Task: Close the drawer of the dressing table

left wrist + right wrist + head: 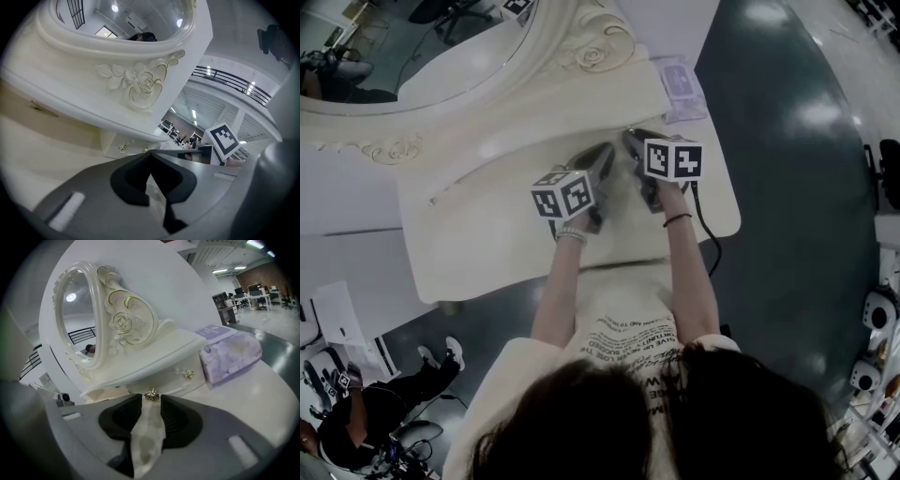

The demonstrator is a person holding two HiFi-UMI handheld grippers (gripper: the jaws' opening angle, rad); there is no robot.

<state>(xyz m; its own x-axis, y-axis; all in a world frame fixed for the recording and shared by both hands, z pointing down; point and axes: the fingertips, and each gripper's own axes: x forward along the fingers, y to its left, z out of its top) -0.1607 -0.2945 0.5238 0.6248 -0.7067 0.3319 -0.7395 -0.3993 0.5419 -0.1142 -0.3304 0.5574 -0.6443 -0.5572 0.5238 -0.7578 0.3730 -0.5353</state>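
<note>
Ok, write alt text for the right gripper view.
The right tongs stand open, with a gold drawer knob just past their tips. Behind them rises the dressing table's carved oval mirror, and a purple packet lies on the tabletop to the right.

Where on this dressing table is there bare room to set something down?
Widest bare patch: the tabletop left of the left gripper, between the mirror base and the front edge. A smaller strip: right of the right gripper, in front of the tissue pack. Both grippers crowd the middle.
</note>
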